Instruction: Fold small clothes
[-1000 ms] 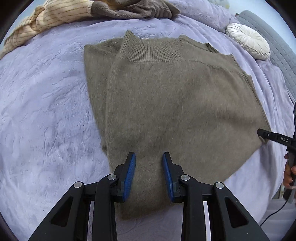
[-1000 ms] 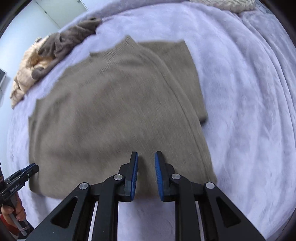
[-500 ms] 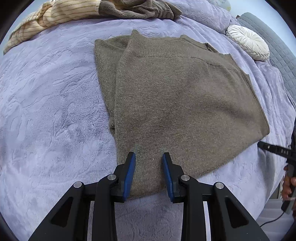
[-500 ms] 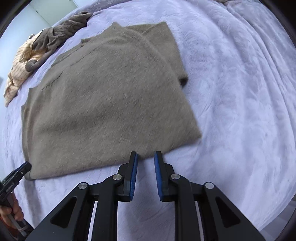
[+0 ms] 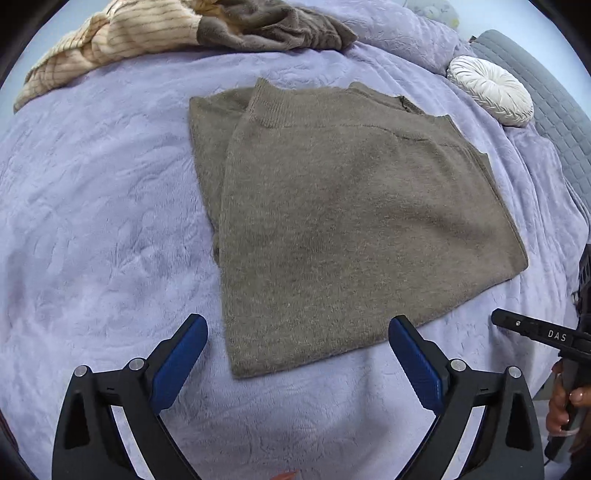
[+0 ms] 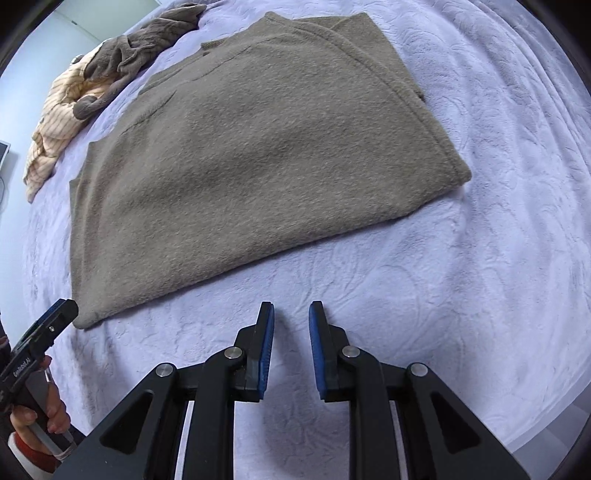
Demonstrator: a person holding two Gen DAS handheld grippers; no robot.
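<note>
A taupe knit sweater [image 5: 351, 221] lies flat and folded on the lilac bedspread [image 5: 92, 221]; a narrower layer sticks out along its left side. It also shows in the right wrist view [image 6: 251, 147]. My left gripper [image 5: 299, 332] is wide open and empty, just short of the sweater's near edge. My right gripper [image 6: 291, 314] stands slightly open and empty above the lilac bedspread [image 6: 480, 258], apart from the sweater's near edge. Each gripper's tip shows at the edge of the other's view.
A heap of cream striped and brown clothes [image 5: 166, 29] lies at the far edge of the bed; it also shows in the right wrist view [image 6: 81, 92]. A round white cushion [image 5: 491, 94] and a grey headboard [image 5: 554, 110] are at the far right.
Both grippers drew back off the sweater toward the bed's near edge. The left gripper's jaws opened wide. The right gripper's jaws parted slightly.
</note>
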